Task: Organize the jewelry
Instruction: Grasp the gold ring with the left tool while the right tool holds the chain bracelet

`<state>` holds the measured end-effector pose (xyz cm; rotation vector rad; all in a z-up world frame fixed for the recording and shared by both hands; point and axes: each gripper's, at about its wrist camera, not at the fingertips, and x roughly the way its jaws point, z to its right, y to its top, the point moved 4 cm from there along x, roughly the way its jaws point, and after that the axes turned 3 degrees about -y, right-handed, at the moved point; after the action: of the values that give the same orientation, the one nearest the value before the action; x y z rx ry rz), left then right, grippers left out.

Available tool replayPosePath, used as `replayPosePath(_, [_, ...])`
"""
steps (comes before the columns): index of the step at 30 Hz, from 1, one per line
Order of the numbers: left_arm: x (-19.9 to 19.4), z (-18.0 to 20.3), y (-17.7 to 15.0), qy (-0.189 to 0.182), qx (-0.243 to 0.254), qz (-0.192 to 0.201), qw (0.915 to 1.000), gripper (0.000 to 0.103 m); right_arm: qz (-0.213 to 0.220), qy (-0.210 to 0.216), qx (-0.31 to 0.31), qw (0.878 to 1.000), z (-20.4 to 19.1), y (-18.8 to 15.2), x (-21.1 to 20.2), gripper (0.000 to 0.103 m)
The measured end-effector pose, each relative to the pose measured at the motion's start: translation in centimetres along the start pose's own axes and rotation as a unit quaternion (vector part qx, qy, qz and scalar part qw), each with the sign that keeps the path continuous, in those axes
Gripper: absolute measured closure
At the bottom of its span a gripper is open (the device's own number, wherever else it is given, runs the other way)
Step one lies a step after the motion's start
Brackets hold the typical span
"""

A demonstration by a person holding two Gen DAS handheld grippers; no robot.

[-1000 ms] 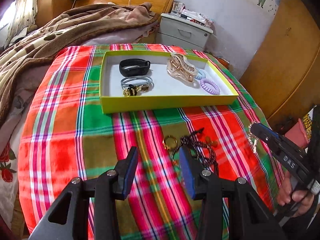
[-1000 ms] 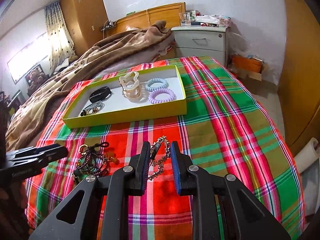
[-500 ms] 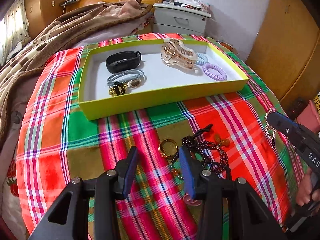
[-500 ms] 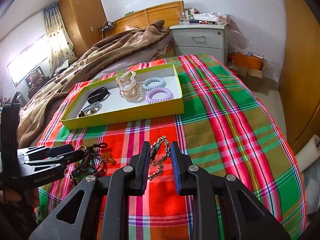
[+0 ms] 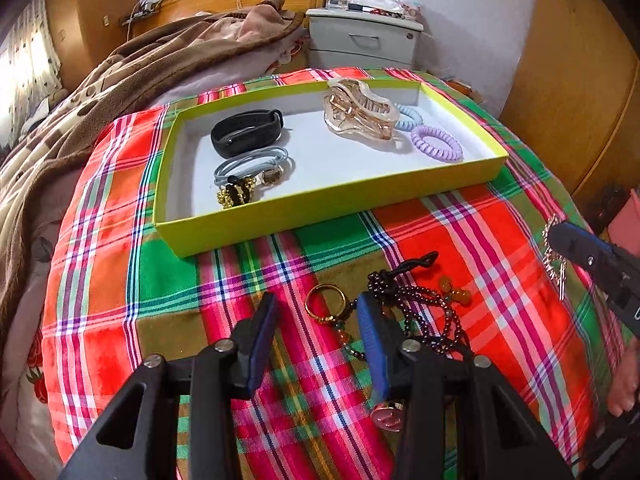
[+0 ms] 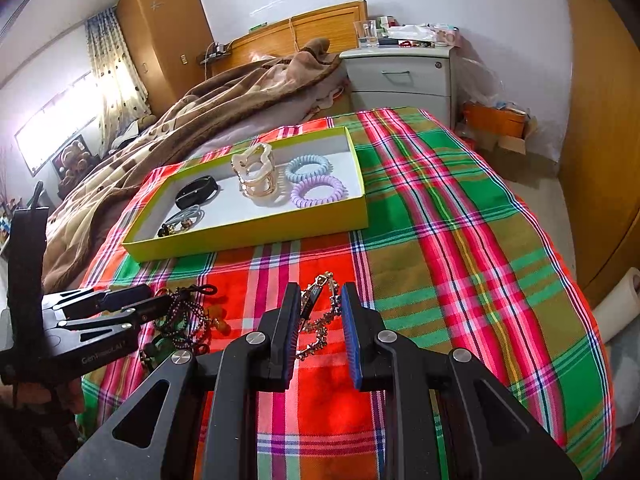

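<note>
- Since a second ago our left gripper [image 5: 316, 312] has come forward and lower over the plaid cloth [image 5: 460, 220], so the yellow tray [image 5: 328, 204] fills more of its view.
- Its jaws have just been closing a little; they stand apart, with a gold ring [image 5: 325, 303] and a few beads lying on the cloth in the gap, and we see no pad pressing on them.
- We see a dark bead necklace [image 5: 424, 304] tangled just beside the right finger [image 5: 370, 340] of that gripper, partly hidden behind it, with small amber beads [image 5: 454, 290] next to it.
- Our right gripper [image 6: 320, 312] is as it was, jaws partly apart around a gold chain bracelet [image 6: 320, 312]; the chain touches the left pad, but we cannot tell whether it is truly pinched.
- From the left wrist view, that chain [image 5: 554, 256] hangs at the blue tip of the right gripper, above the cloth.
- In the tray lie a black band [image 5: 246, 132], a grey hair tie with gold beads [image 5: 252, 168], a clear amber hair claw [image 5: 360, 112], a pale blue coil tie [image 5: 410, 117] and a purple coil tie [image 5: 436, 143].
- We see the tray resting on the cloth beyond both grippers, well apart from the loose pieces.
</note>
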<state>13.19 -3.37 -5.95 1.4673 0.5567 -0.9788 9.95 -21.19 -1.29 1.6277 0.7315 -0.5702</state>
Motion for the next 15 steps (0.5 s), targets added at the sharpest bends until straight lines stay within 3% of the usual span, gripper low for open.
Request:
replayPosePath(4, [-0.1,-0.5,0.0,0.002,-0.005,0.003,1.0,0.08,0.0,0.0,0.002,1.0,0.0,0.0,0.0,0.082])
replayPosePath(15, [-0.3,-1.3,-0.1,-0.016,-0.027,0.006,0.9995,0.091,0.0,-0.001,0.004,1.0,0.4,0.2,0.2,0.082])
